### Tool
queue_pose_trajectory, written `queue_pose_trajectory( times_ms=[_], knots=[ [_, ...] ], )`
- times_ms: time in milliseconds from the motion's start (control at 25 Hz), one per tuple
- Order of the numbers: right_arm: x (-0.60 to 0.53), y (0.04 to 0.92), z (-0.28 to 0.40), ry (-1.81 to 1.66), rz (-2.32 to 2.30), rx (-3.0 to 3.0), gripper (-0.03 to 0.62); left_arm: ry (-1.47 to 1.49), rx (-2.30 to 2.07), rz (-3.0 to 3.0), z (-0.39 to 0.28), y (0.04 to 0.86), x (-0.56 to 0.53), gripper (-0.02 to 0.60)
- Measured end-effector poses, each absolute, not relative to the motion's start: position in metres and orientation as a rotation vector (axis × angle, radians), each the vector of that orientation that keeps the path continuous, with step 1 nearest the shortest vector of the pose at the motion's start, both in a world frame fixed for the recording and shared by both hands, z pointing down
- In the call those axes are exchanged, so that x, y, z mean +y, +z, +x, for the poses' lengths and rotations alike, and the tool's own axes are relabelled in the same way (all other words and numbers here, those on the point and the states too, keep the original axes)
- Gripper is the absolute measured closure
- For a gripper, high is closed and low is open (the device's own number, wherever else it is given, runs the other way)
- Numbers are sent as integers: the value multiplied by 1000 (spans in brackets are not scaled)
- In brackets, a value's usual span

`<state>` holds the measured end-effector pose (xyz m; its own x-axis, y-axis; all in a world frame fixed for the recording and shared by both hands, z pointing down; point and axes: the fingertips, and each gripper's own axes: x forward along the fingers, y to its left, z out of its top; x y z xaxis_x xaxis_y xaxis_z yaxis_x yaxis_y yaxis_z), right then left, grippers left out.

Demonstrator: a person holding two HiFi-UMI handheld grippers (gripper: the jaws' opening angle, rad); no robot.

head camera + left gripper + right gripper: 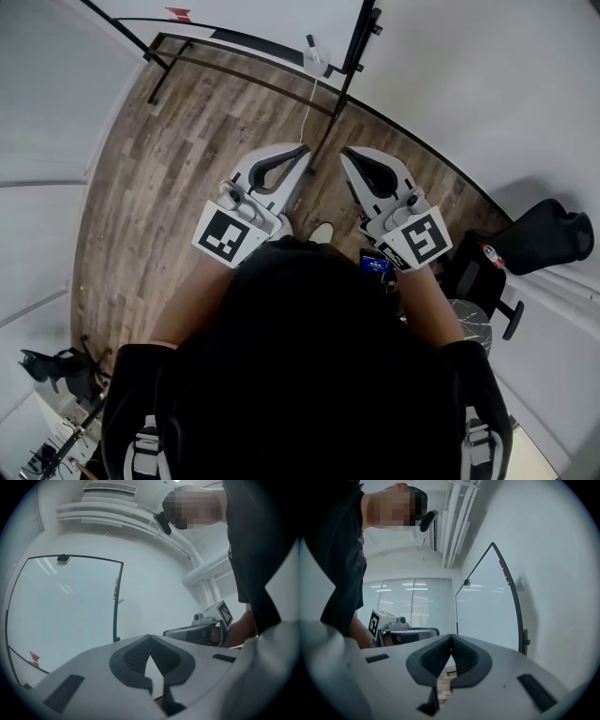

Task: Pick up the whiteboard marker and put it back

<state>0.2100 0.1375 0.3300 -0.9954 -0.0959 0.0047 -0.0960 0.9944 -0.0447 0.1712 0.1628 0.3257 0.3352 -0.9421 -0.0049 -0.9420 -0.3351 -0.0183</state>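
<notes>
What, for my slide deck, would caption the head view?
Seen from above, a person holds the left gripper and right gripper, both shut and empty, side by side over a wood floor.

The floor (187, 141) reads as wood plank, grainy and matt. The shells of the left hand-held gripper (150, 637) and right hand-held gripper (451, 637) look like smooth, matt pale-grey plastic; their pads (433, 658) are dark, finely ribbed and rubbery. The whiteboard (61, 616) is glossy white, catching light streaks, inside a thin dark frame (115, 606) that looks like metal. The person's shirt (309, 384) is dark matt cloth
</notes>
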Motion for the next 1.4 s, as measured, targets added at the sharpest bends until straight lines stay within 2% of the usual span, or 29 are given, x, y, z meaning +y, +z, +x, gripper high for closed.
queue_pose_trajectory(
  times_ms=[640,960,1400],
  knots=[
    [133,334,211,100,60,-3138,597,-31,1872,-2491,171,323,162,578],
    [117,345,171,97,75,-3110,598,24,1865,-2482,120,330,145,578],
    [88,348,73,142,204,-3094,597,-19,1766,-2559,27,333,113,578]
  ],
)
